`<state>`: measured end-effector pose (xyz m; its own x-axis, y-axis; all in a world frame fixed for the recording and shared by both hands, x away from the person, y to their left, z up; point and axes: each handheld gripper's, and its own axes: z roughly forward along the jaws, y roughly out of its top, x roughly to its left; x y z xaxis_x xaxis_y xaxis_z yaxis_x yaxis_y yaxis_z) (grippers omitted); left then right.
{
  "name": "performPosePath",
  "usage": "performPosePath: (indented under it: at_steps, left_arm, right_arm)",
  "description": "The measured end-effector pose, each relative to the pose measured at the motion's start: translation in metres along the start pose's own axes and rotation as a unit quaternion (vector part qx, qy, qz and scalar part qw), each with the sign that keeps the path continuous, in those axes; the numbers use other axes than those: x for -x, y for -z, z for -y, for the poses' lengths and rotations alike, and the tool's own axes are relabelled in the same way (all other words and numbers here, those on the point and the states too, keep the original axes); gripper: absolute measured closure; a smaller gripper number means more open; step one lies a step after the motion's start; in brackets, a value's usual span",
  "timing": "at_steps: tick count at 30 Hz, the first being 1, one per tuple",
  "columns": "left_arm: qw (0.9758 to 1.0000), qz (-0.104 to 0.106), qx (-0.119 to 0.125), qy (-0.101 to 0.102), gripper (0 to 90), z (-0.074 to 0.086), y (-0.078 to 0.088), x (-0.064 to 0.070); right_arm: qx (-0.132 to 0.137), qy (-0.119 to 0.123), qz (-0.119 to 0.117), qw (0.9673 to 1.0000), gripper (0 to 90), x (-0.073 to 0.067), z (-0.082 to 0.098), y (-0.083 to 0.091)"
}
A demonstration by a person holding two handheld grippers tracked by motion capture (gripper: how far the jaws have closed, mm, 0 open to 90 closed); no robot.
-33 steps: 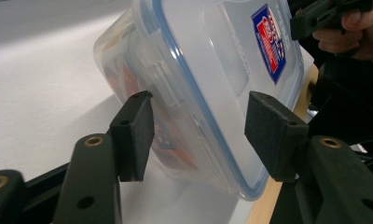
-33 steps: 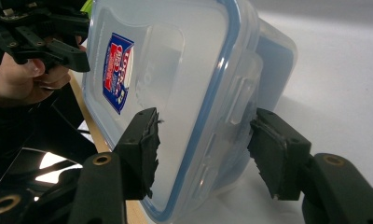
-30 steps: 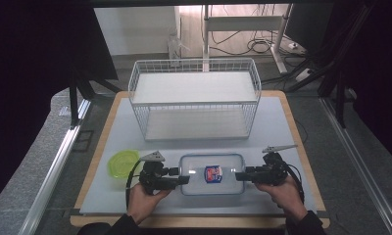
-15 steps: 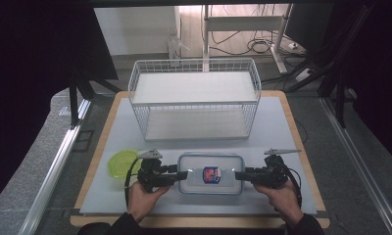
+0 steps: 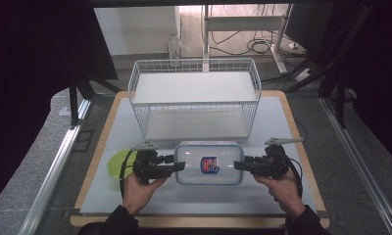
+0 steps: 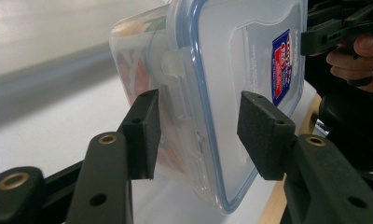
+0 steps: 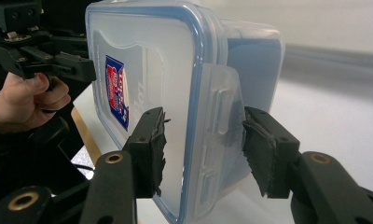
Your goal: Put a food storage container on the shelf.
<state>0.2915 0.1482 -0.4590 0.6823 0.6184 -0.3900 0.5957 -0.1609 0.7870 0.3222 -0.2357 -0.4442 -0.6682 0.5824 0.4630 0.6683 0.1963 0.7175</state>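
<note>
A clear plastic food container point(image 5: 208, 149) with a blue-rimmed lid and a red and blue label is held level between both grippers, just above the white mat. My left gripper point(image 5: 180, 166) is shut on its left end, and its jaws have just been closing there. In the left gripper view the pads point(image 6: 145, 135) straddle the latch flap of the container point(image 6: 240, 60). My right gripper point(image 5: 238, 165) is shut on the right end. In the right gripper view its jaws point(image 7: 205, 149) clamp the other latch of the container point(image 7: 156, 60).
A white wire basket rack point(image 5: 194, 105) with a shelf stands behind the container. A green round lid point(image 5: 116, 164) lies on the mat by my left hand. The wooden table edge point(image 5: 199, 220) runs along the front.
Both grippers have closed on the container's ends and risen with it. The container has come off the mat and sits higher in the high view.
</note>
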Motion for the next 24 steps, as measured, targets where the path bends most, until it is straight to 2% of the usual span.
performPosePath:
  at_steps: [11, 18, 24]
  left_arm:
    - [0.9997, -0.013, 0.013, -0.018, 50.0, -0.035, 0.017, -0.001]
    - [0.9996, -0.012, 0.014, -0.023, 49.9, -0.055, 0.021, -0.009]
    - [0.9993, -0.017, 0.018, -0.029, 49.9, -0.074, 0.028, -0.011]
  right_arm:
    - [0.024, 0.016, -0.001, 0.9996, 50.1, -0.009, -0.033, 0.004]
    - [0.033, 0.022, 0.001, 0.9992, 50.1, -0.01, -0.054, 0.003]
    - [0.042, 0.026, 0.002, 0.9988, 50.0, -0.013, -0.072, 0.004]
